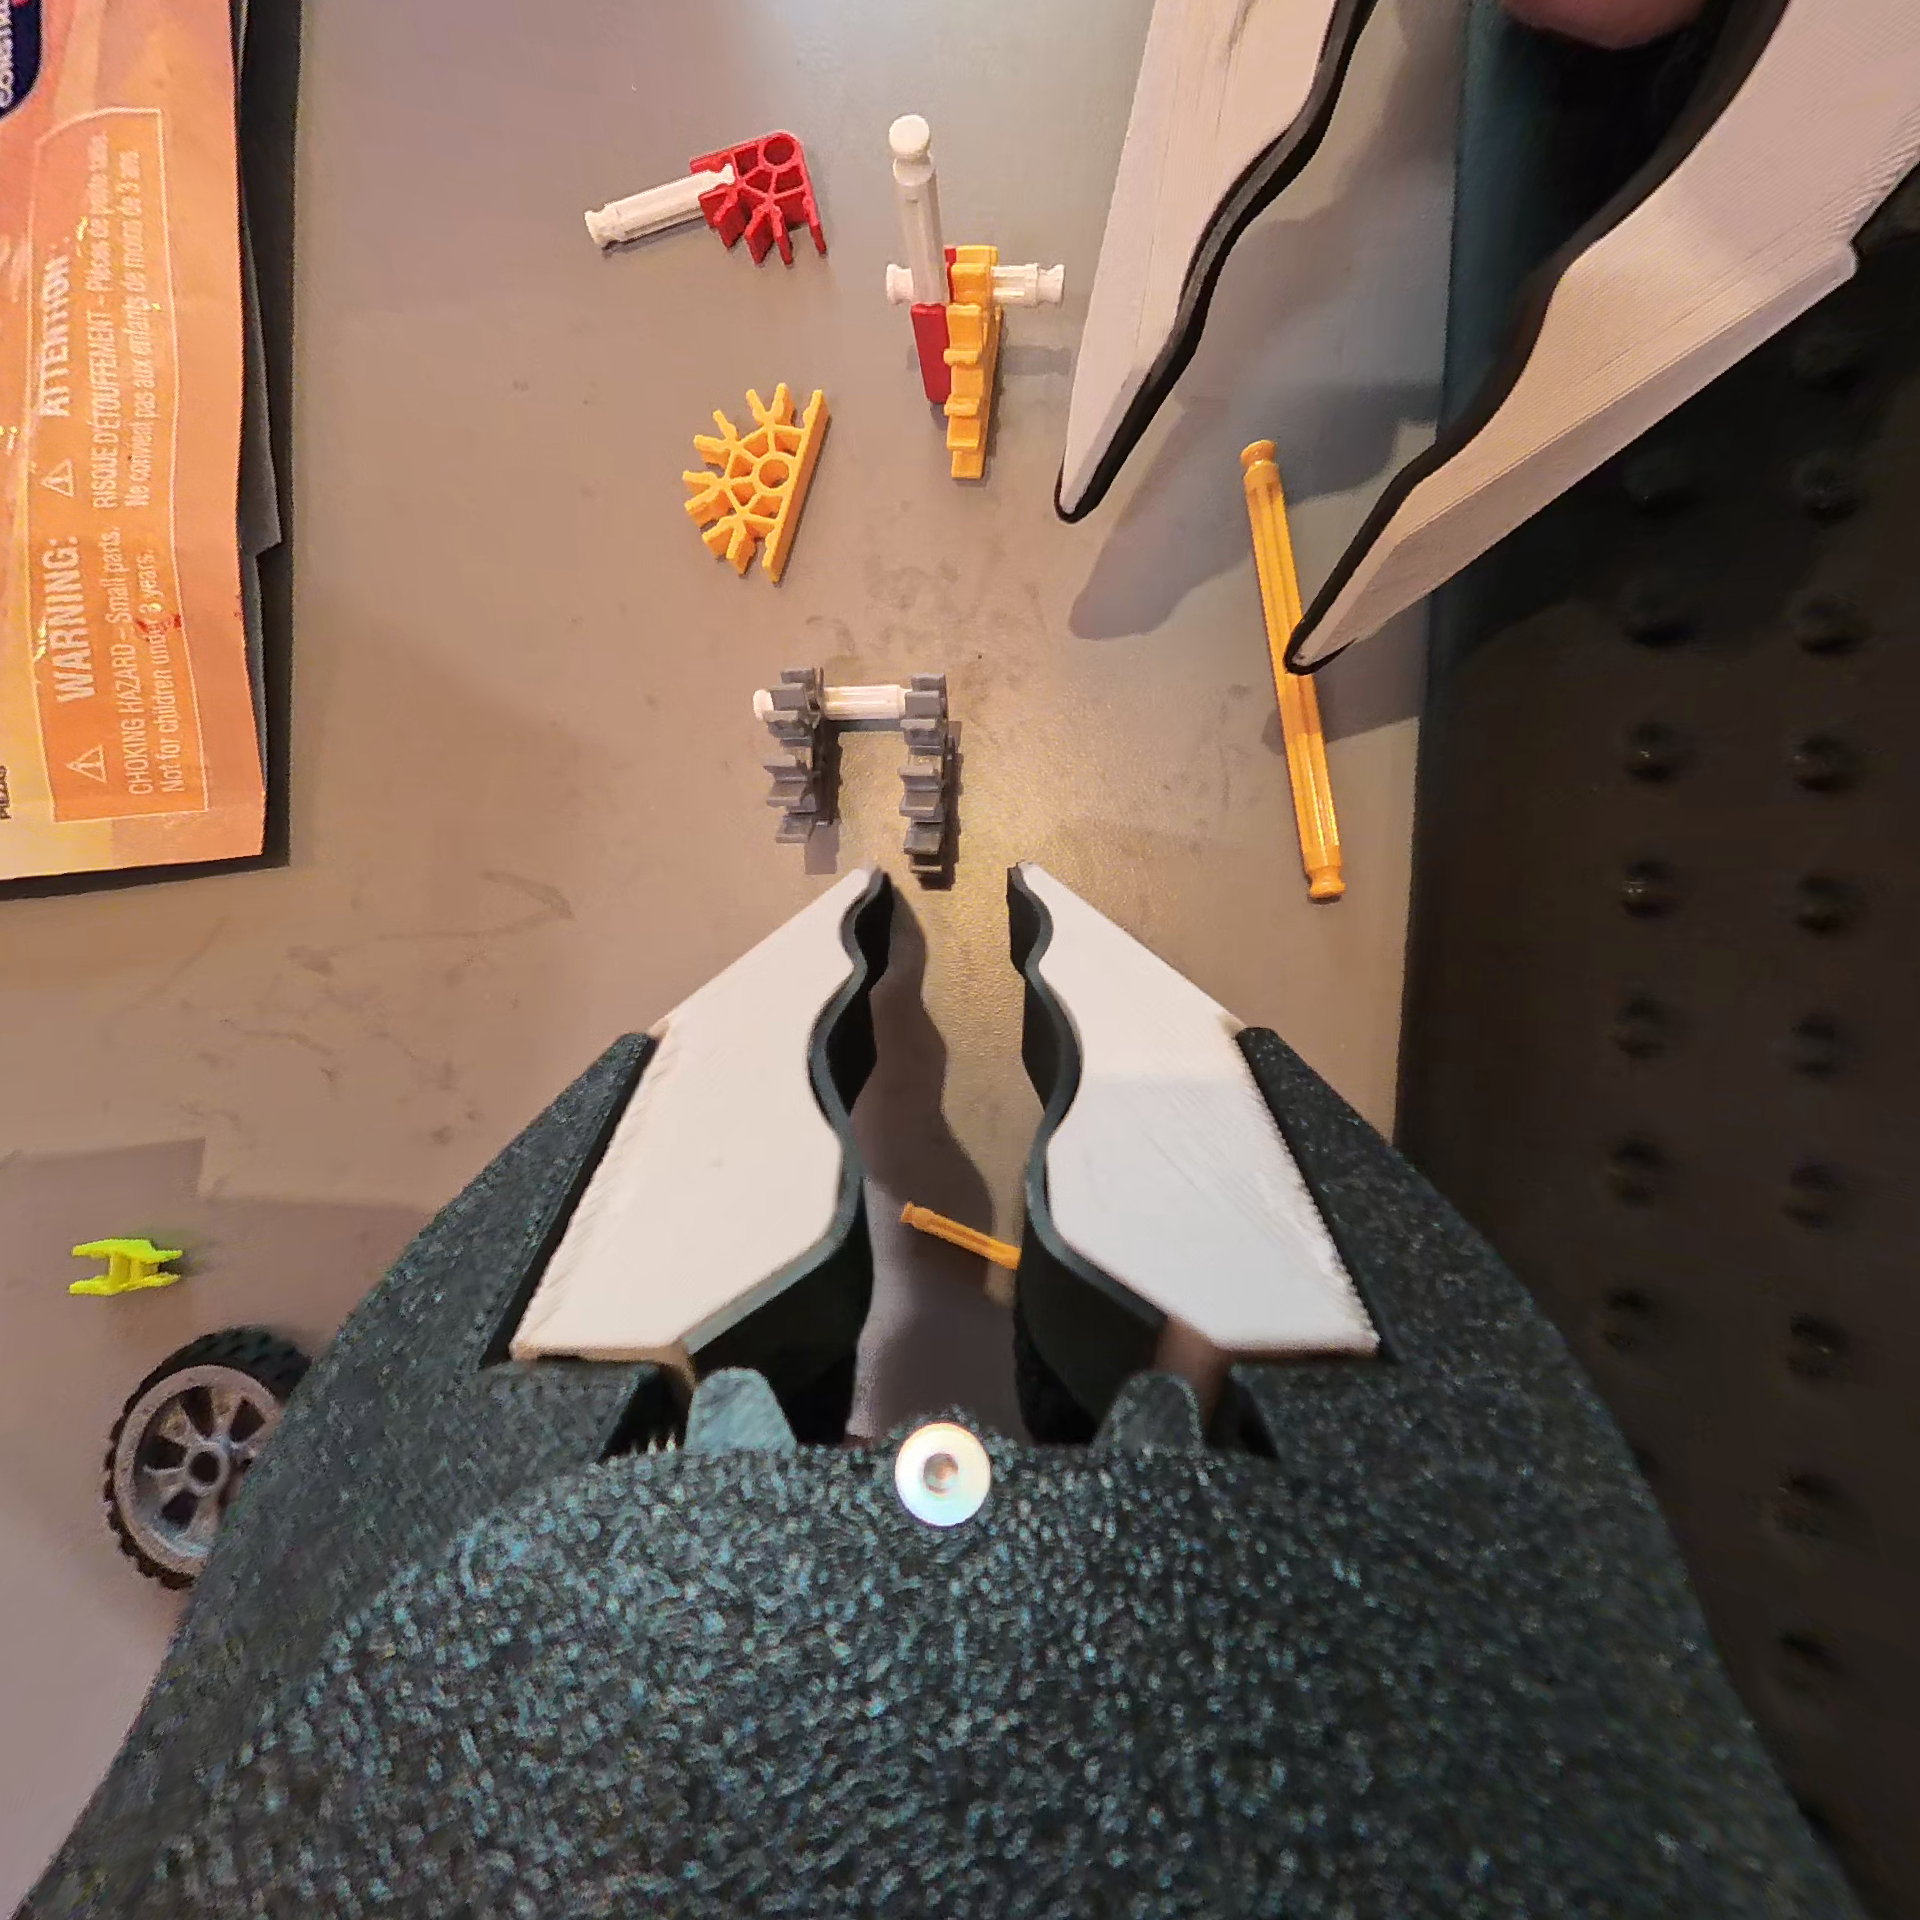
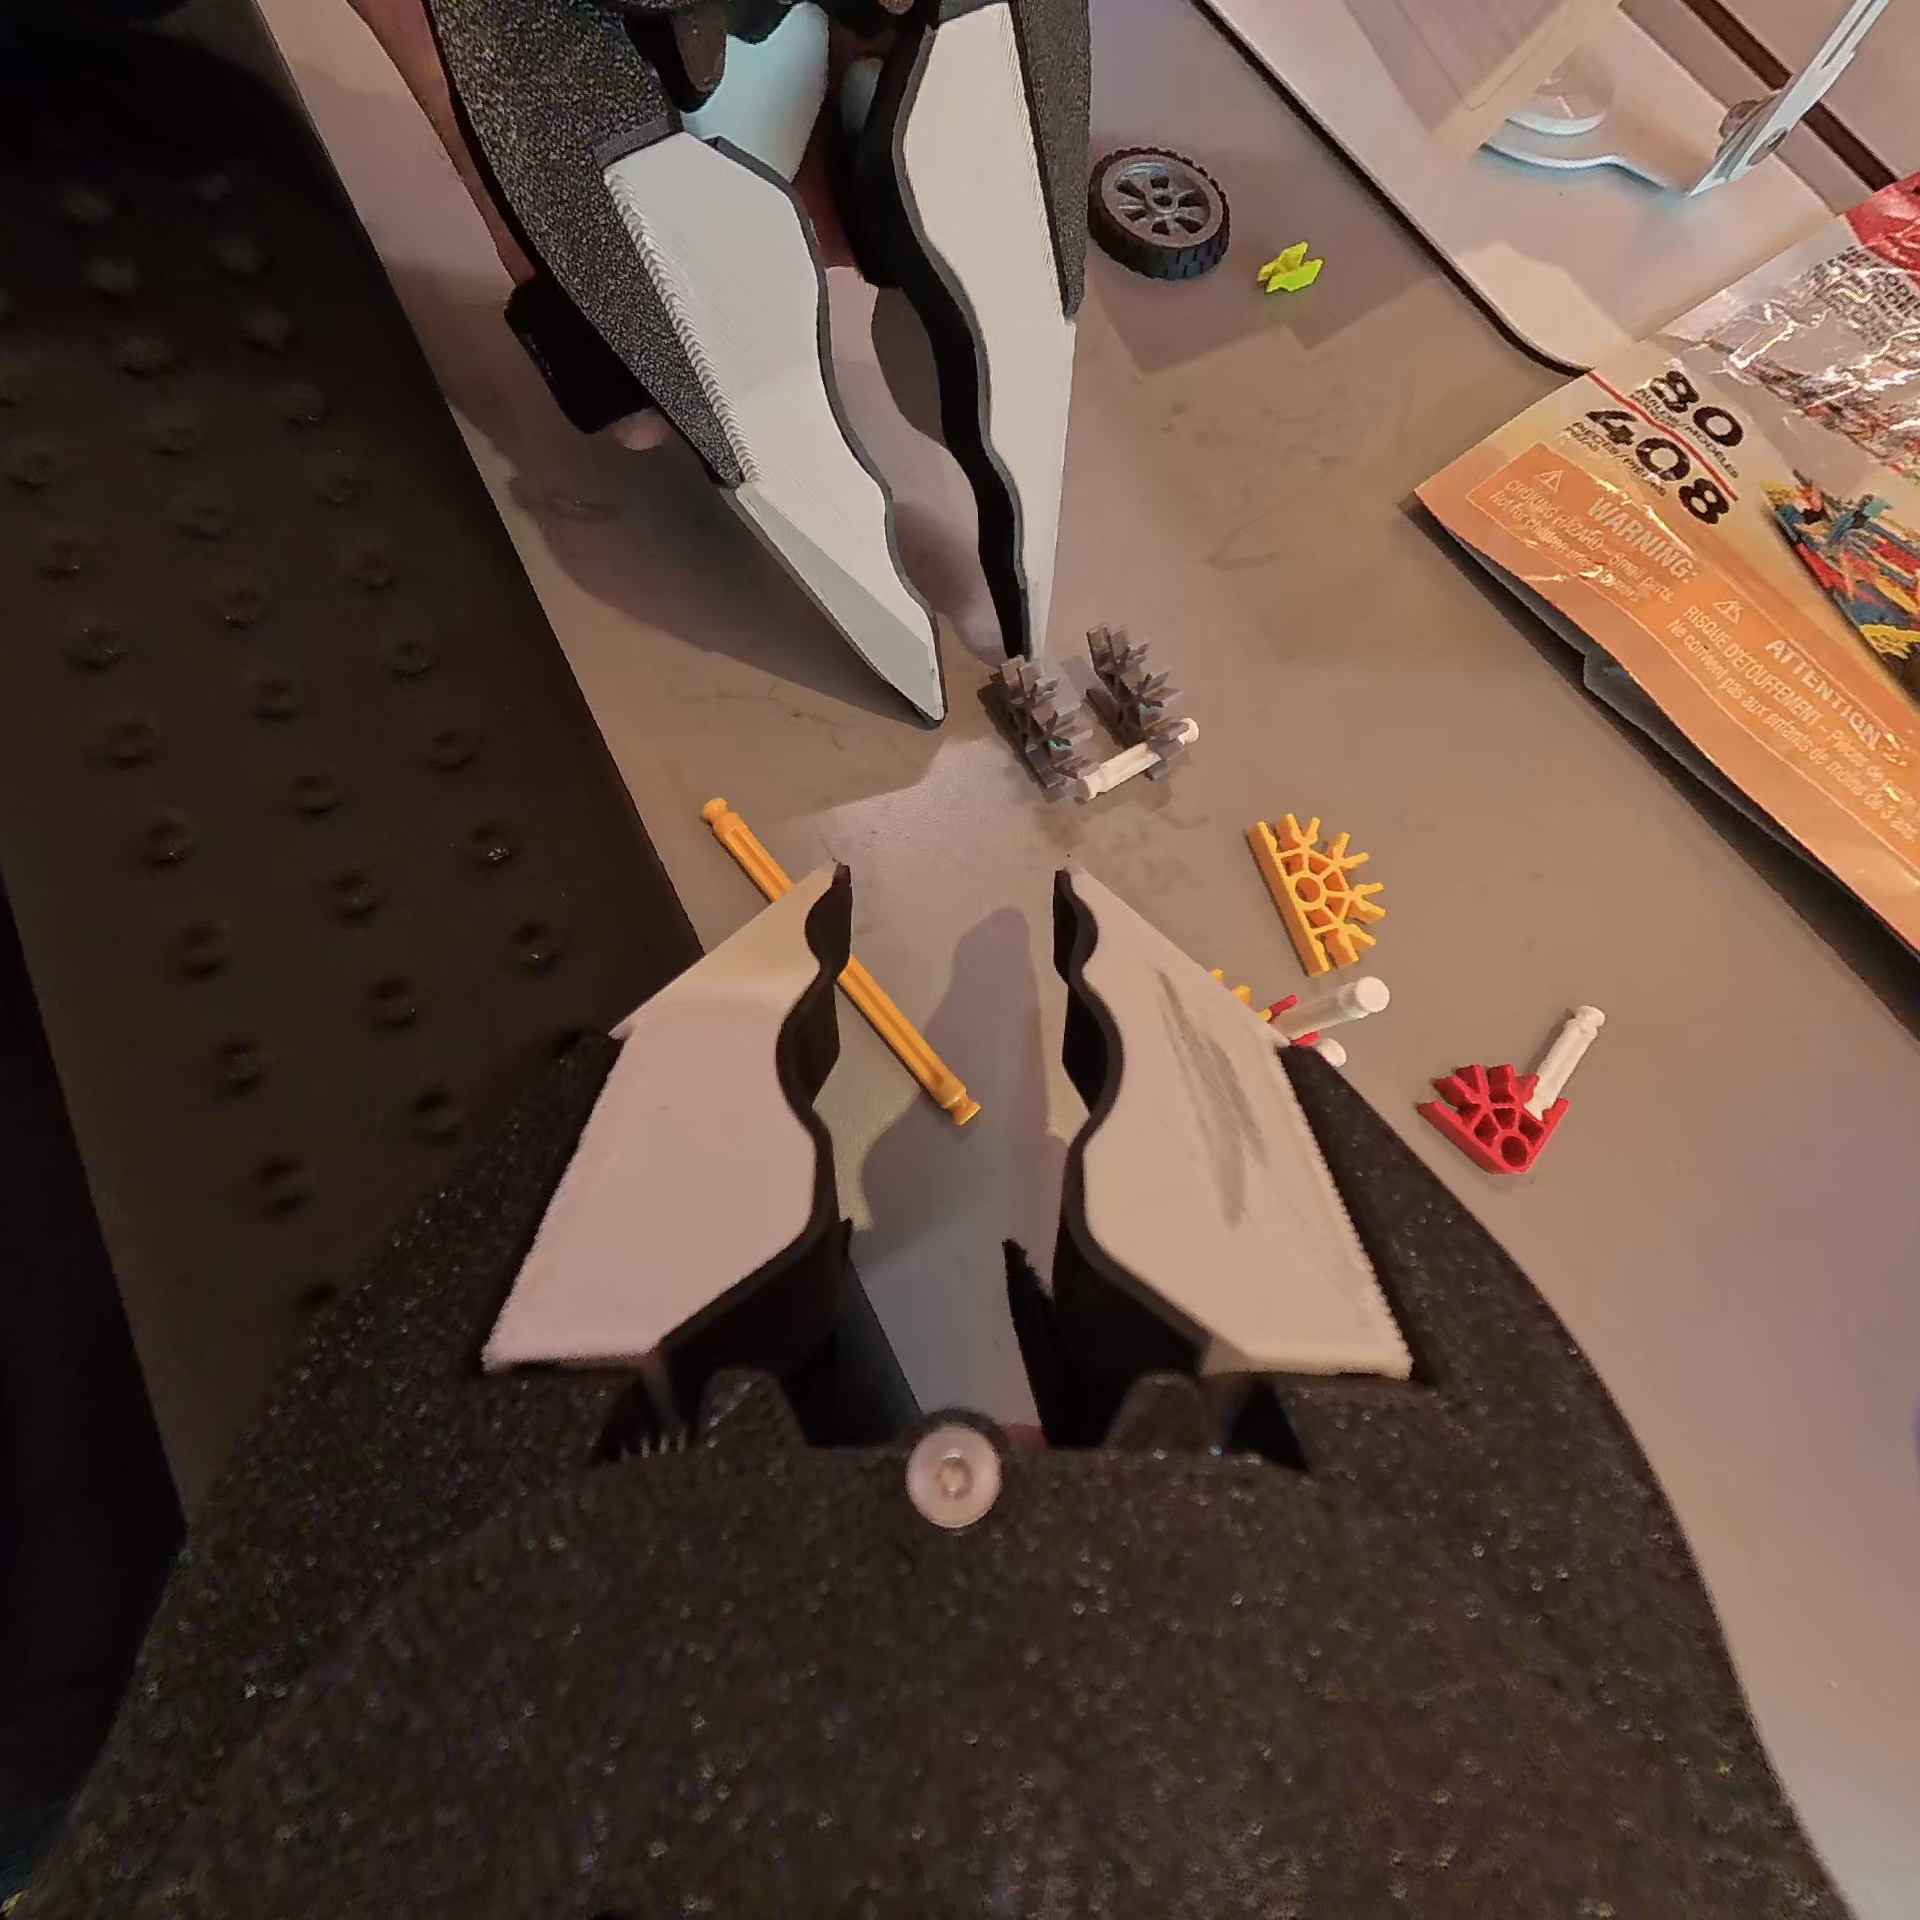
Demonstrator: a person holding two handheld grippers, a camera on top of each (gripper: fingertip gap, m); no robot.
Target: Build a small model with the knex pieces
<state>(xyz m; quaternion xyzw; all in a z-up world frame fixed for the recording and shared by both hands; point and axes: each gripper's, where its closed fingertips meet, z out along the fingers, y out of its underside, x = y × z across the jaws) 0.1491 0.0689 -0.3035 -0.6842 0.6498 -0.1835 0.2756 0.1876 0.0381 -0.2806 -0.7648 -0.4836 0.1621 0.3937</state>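
Two grey toothed connectors joined by a short white rod [image 1: 857, 764] stand on the grey table [image 1: 520, 987]. My left gripper [image 1: 948, 878] is open and empty, its fingertips right at the near end of this grey piece [image 2: 1086, 727]; it also shows in the right wrist view [image 2: 977, 681]. My right gripper [image 2: 948, 878] is open and empty, hovering above a long yellow rod [image 2: 842, 961]. In the left wrist view one fingertip of the right gripper [image 1: 1184, 582] is over that rod [image 1: 1294, 717].
Loose parts lie around: a yellow fan connector [image 1: 758, 483], a red-and-yellow piece with white rods [image 1: 961, 343], a red connector with a white rod [image 1: 748, 197], a small yellow rod [image 1: 961, 1236], a wheel [image 1: 192, 1455], a green clip [image 1: 125, 1262]. An orange bag [image 1: 114, 416] lies left; a black studded mat [image 1: 1662, 1039] borders the right. Some 6 centimetres of space lies between my two pairs of fingers.
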